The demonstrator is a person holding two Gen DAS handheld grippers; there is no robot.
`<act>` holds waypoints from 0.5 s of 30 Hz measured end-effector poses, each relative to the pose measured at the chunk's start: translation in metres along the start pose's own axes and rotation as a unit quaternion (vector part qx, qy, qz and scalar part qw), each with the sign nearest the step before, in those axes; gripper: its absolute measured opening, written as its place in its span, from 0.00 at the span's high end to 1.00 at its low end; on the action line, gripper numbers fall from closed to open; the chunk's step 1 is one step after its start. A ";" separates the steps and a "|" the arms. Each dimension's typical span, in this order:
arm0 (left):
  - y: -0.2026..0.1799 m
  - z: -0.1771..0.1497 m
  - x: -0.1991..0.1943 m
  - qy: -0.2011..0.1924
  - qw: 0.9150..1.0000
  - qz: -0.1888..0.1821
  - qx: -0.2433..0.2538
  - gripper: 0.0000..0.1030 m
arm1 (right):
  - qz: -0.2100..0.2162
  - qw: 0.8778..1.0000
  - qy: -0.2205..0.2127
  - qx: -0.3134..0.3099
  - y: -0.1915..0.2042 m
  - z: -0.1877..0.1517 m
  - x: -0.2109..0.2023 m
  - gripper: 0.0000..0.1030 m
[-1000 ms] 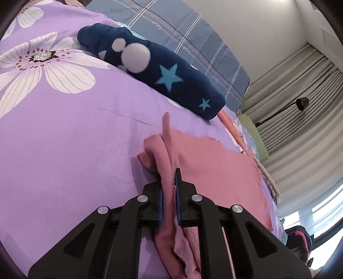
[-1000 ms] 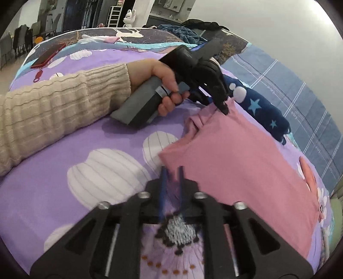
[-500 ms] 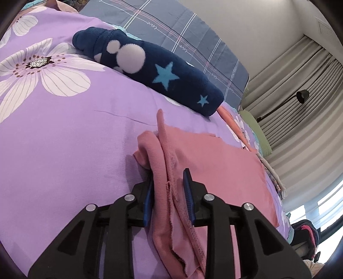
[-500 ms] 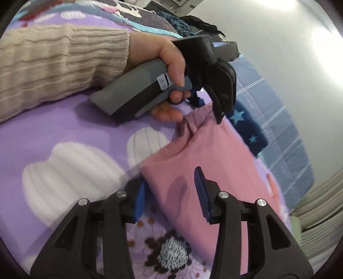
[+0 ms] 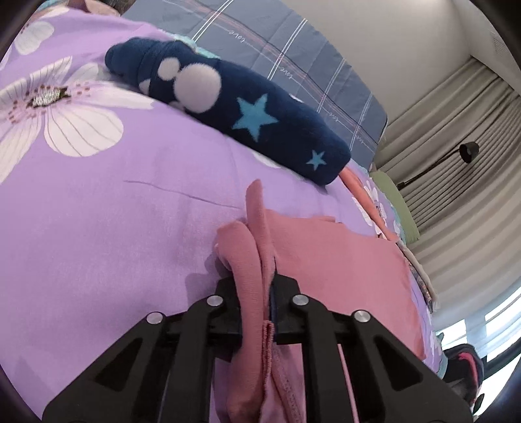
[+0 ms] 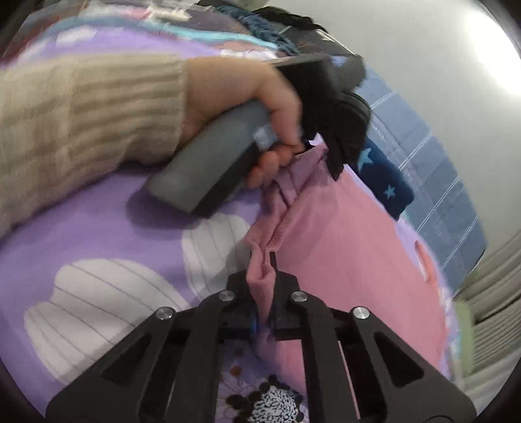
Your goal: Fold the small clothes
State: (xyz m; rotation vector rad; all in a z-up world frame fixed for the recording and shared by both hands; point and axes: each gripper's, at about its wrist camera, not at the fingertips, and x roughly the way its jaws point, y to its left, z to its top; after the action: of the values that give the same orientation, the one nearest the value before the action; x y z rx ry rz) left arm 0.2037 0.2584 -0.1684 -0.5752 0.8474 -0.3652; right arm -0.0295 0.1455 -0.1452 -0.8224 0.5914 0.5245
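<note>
A pink garment lies flat on the purple flowered bedspread. My left gripper is closing on a bunched edge of it, and the cloth is pinched between the pads. In the right wrist view my right gripper is closing on the near corner of the same pink garment, with a fold squeezed between its pads. Farther along that edge, a hand in a beige knit sleeve holds the left gripper, and the cloth is gathered at its tips.
A rolled navy fleece with stars and white dots lies just beyond the garment. Behind it is a blue plaid pillow. Curtains and a black lamp stand at the right. Dark clothes are piled at the bed's far end.
Both grippers opened briefly and then shut on the pink garment again. The right one moved forward from the bare bedspread onto the garment's near corner, which is now bunched up.
</note>
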 end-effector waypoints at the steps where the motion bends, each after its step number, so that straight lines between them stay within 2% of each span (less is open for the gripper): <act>1: -0.003 0.001 -0.003 0.000 1.000 0.004 0.005 0.91 | 0.014 1.000 -0.014 0.023 -0.010 -0.002 -0.009 0.96; 3: -0.010 0.005 -0.006 0.002 1.000 0.009 0.010 0.91 | 0.016 0.998 -0.037 0.055 -0.027 -0.004 -0.024 0.96; 5: -0.028 0.015 -0.011 0.000 1.000 -0.001 0.016 0.91 | 0.017 0.995 -0.055 0.086 -0.049 -0.008 -0.037 0.96; 9: -0.077 0.031 -0.014 0.003 0.998 0.001 0.061 0.91 | 0.037 0.985 -0.063 0.158 -0.092 -0.022 -0.058 0.96; 15: -0.147 0.038 0.007 0.023 0.996 0.011 0.089 0.91 | 0.054 0.959 -0.073 0.269 -0.151 -0.065 -0.080 0.96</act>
State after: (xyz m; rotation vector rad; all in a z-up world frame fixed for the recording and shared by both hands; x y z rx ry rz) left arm 0.2267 0.1512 -0.0629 -0.3931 0.8546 -0.4312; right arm -0.0087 -0.0088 -0.0492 -0.2335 0.6054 0.4870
